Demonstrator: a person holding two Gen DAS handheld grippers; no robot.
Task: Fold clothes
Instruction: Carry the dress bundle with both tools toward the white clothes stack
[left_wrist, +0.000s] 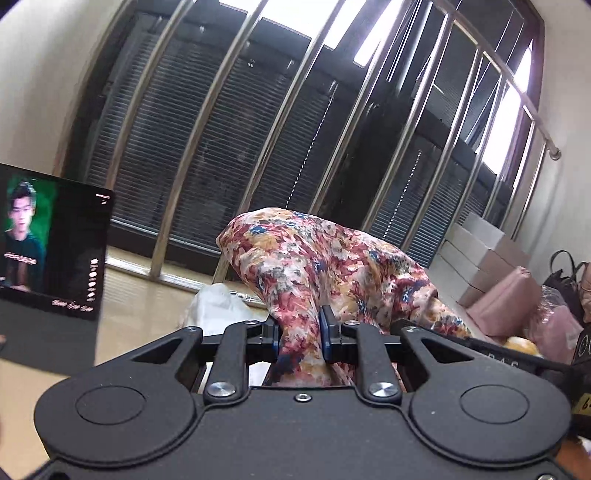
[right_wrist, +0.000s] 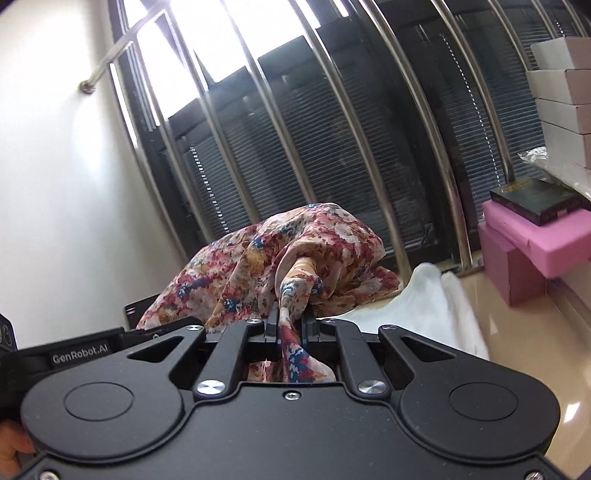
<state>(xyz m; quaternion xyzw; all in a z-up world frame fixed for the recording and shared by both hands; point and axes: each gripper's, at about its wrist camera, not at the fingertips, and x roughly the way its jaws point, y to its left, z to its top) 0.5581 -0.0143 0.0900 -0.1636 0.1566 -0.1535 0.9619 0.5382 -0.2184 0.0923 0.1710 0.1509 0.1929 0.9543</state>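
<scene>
Window bars (left_wrist: 236, 122) and dark blinds (left_wrist: 207, 155) are filling the whole backdrop in both wrist views, with daylight breaking through at the top. Over on the left a screen (left_wrist: 55, 251) is glowing, and on the right side pink boxes (right_wrist: 532, 254) and stacked pale cartons (right_wrist: 565, 92) are sitting along the sill. Now to the action: the floral garment (left_wrist: 314, 258) is riding up off the surface, bunched and billowing forward of both tools, and something white (right_wrist: 424, 306) is lying beneath it. The left hand-held gripper (left_wrist: 300, 336) is pinching a thick gathered fold of that fabric, jaws standing narrow with the cloth squeezed between the blue pads (left_wrist: 326, 334). The right hand-held gripper (right_wrist: 290, 325) is clamping an even thinner twist, jaws nearly together, a rope of floral print running straight through them and spilling back toward the camera. So each tool is holding its own piece of the same garment, and the cloth is hanging slack and rumpled between them rather than stretched flat. Here is what the next move looks to turn on: the bulk of the fabric is lying ahead of and above both sets of jaws, with the left hand-held gripper showing at the left edge of the right view, just beside its partner. My read is that the two need to spread apart to draw the garment's long edge taut before any fold can be laid down.
</scene>
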